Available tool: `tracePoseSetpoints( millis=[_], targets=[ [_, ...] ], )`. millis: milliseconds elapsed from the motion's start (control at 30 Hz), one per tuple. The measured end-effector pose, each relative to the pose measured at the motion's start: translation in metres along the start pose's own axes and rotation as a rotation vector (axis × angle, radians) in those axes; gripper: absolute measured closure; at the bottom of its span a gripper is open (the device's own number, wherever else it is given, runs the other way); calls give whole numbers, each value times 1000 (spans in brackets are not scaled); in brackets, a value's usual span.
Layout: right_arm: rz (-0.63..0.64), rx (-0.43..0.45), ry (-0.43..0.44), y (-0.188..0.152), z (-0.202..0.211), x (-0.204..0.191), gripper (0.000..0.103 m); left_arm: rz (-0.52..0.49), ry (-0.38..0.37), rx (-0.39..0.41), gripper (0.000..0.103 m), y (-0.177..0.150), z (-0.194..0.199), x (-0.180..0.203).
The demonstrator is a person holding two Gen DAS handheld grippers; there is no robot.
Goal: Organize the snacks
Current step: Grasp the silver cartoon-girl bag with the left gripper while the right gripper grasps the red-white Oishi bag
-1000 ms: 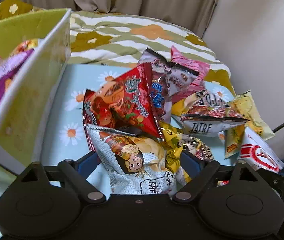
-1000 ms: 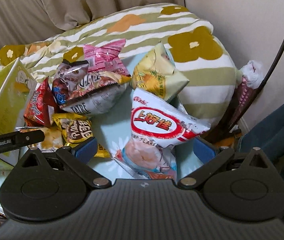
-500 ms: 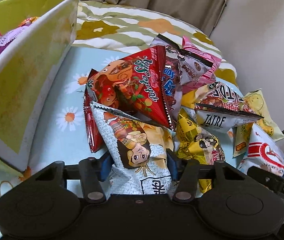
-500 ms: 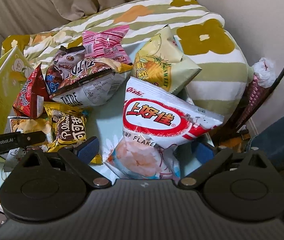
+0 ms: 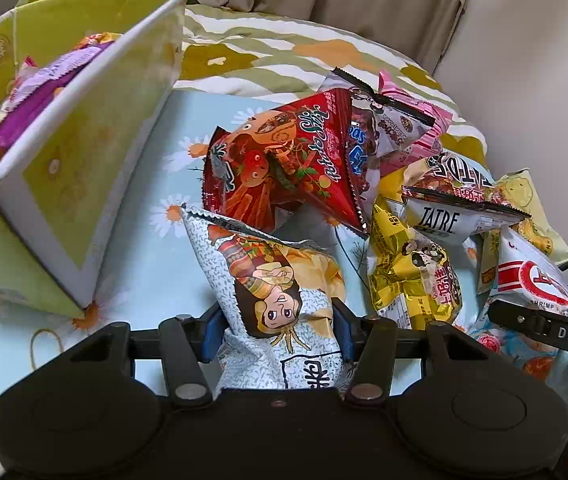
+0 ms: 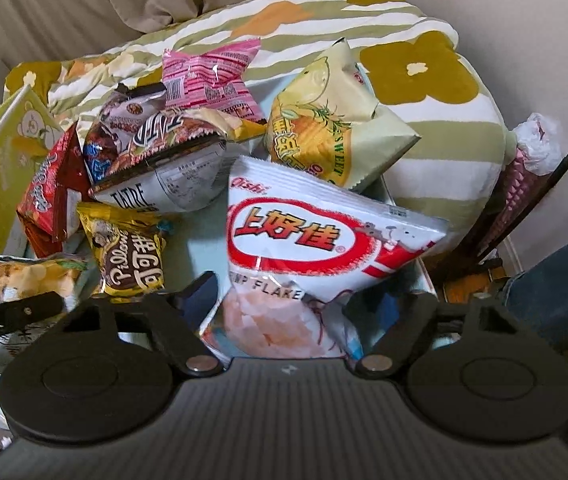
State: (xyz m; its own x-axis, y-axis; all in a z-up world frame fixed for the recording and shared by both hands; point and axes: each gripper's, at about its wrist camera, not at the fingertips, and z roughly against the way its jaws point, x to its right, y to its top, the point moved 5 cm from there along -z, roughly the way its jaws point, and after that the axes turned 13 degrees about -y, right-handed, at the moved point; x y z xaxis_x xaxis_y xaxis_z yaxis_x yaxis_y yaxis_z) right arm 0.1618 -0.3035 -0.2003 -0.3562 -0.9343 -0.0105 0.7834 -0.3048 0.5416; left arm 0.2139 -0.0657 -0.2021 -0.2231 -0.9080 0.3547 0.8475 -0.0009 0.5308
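My left gripper [image 5: 278,330] is shut on a white chip bag with a cartoon girl [image 5: 276,276], pinching its lower part just above the table. A red triangular snack bag [image 5: 284,164] leans behind it. My right gripper [image 6: 299,300] is open, its fingers either side of a white and red shrimp flakes bag [image 6: 311,240] lying on the table. That bag also shows in the left wrist view [image 5: 531,280]. The green storage box [image 5: 72,152] with several snacks inside stands at the left.
A pile of snack bags lies on the light blue daisy tablecloth [image 5: 144,264]: a yellow Pillows bag [image 6: 132,256], a TATRE bag [image 6: 164,184], a pink bag [image 6: 212,80], a pale green corn bag [image 6: 331,128]. A striped floral cushion [image 6: 423,92] lies behind.
My left gripper closed on the cartoon girl bag and lifted it slightly. My right gripper moved closer around the shrimp flakes bag and stayed open.
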Motion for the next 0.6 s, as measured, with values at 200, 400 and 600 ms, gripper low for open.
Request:
tracePoseSetpoints(
  millis=[200,400,600],
  targets=[
    [27,4,4,-1,4,0,35,-8,-3,18,46,-1,12,8],
    [19,23,7,-5,22,2,36,-39,-7,49,46,3,32,17],
    [108,112,-32,-4,58,-9,36,-68,-1,91,46,13,64,25]
  ],
)
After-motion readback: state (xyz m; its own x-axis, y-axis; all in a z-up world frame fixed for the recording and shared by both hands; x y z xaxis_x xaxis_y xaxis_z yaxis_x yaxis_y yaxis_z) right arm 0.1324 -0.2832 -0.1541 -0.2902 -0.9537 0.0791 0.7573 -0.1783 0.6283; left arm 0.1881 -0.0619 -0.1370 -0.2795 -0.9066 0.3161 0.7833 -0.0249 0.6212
